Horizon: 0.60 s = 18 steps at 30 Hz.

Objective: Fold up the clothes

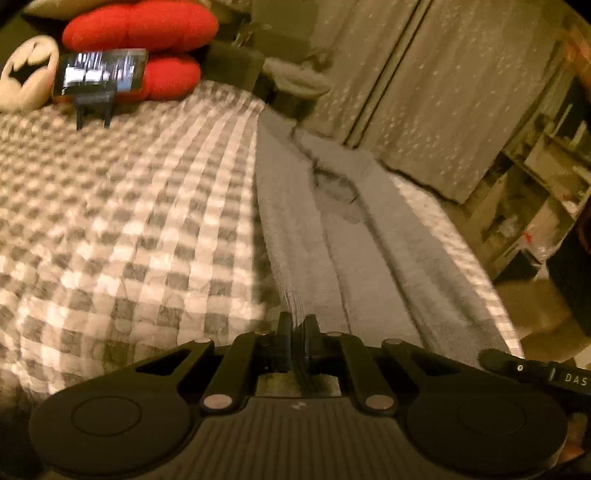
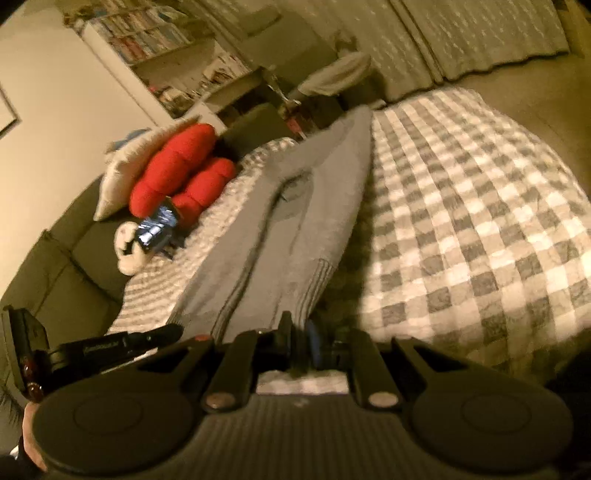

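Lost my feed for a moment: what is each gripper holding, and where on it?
Both are shut on the grey sweater: left gripper and right gripper each pinch its near ribbed hem edge.

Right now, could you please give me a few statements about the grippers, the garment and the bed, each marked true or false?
1. The left gripper is shut on the grey garment. True.
2. The right gripper is wide open and holds nothing. False: its fingers are closed on the garment's ribbed hem.
3. The garment lies stretched out on a checked bedspread. True.
4. The cushion near the head of the bed is blue. False: it is red.
5. A phone on a small stand sits in front of the red cushion. True.
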{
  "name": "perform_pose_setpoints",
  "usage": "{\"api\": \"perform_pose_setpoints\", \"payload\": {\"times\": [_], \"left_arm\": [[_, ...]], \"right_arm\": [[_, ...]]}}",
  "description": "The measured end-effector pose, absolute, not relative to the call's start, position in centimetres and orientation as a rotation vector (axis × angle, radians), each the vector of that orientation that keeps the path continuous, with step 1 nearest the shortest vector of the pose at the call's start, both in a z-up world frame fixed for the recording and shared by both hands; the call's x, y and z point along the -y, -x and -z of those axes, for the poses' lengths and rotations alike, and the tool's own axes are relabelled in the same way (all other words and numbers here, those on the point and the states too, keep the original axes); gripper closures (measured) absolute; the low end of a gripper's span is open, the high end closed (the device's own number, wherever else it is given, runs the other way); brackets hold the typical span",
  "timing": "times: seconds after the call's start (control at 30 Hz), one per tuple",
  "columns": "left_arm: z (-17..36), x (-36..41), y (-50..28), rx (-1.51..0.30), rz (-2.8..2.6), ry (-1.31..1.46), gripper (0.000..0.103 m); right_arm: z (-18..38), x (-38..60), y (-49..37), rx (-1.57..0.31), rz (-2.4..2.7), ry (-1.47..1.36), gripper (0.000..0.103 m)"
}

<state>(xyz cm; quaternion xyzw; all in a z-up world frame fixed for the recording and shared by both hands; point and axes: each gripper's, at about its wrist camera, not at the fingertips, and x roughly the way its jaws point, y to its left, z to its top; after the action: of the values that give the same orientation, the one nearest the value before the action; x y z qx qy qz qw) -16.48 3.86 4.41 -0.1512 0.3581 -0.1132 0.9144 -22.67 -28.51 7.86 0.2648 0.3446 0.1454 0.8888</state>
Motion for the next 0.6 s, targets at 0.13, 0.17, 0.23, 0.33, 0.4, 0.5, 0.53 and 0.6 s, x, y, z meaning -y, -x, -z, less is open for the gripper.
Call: {"api": "perform_pose_setpoints", "payload": {"times": [0.13,0.17,0.23,0.33,0.4,0.5,0.53,0.6], "left_arm": [[-4.9,-4.5,17.5,-0.74,0.236,0.336,0.099],[-4.8,-4.6,17.7,-0.745,0.237,0.341,0.099],[-5.0,-4.7,18.2,-0.747,0.244,0.347,0.099],[-5.6,-5.0,19.0,-0.736,0.262,0.354,0.099],[-5.9,-5.1,19.5,-0.728,0.27,0.358,0.099],[-6.4,-5.3,20.3,-0.718,0.281,0.365,0.099],[-6.5,-5.4,20.5,-0.714,0.284,0.366,0.099],[-6.7,-5.4,20.8,-0.707,0.288,0.366,0.099]], "right_arm": [[-8.6,28.5,24.0,-0.717,-0.313,-0.553,0.094],[-8.6,28.4,24.2,-0.724,-0.31,-0.552,0.094],[-8.5,28.5,24.7,-0.73,-0.306,-0.557,0.094],[-8.9,28.7,25.6,-0.728,-0.308,-0.562,0.094],[-9.2,28.8,26.2,-0.726,-0.312,-0.56,0.094],[-9.4,28.8,26.6,-0.722,-0.311,-0.556,0.094],[-9.4,28.8,26.7,-0.72,-0.31,-0.555,0.094],[-9.5,28.7,26.9,-0.718,-0.309,-0.552,0.094]]}}
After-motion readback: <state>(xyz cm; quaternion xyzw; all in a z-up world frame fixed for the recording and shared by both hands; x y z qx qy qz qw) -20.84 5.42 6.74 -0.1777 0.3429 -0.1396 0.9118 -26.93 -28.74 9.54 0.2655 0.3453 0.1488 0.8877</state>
